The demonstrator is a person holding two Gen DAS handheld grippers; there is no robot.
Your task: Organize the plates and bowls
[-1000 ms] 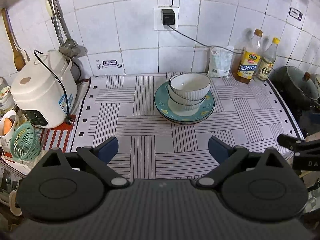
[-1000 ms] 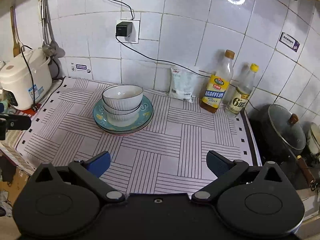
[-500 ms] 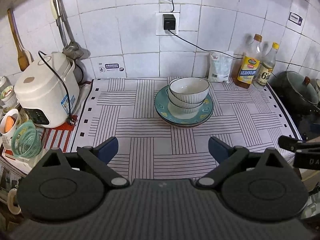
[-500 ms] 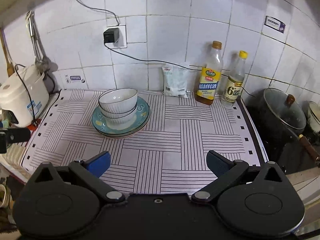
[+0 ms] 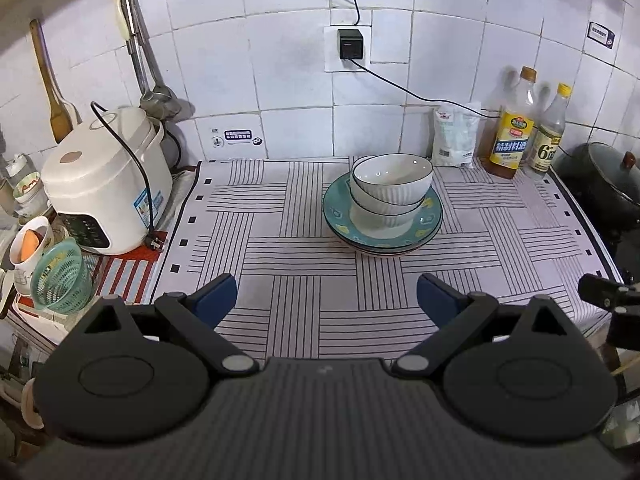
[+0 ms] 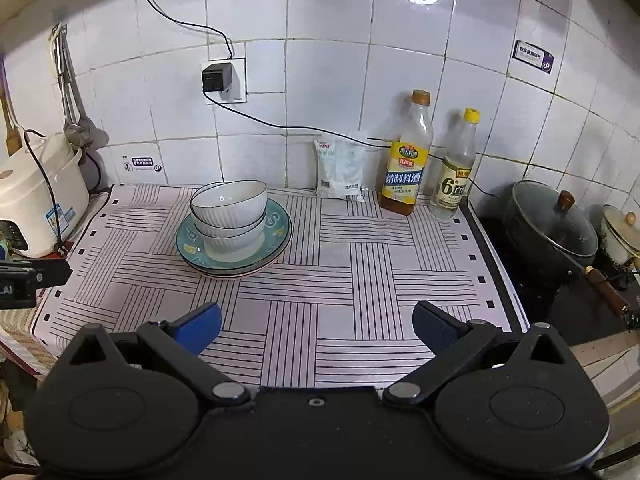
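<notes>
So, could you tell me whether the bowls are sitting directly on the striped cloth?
No, the two stacked bowls sit on the teal plates, which rest on the cloth.

- A white rice cooker (image 5: 106, 184) stands at the left end of the surface (image 5: 304, 264), on a red striped mat.
- A green basket (image 5: 60, 278) is near it.
- Two bottles (image 6: 406, 156) and a white bag (image 6: 340, 170) stand at the tiled wall.
- A dark pot (image 6: 550, 232) sits on the stove at right.
- A ladle (image 5: 154, 92) hangs on the wall.
</notes>
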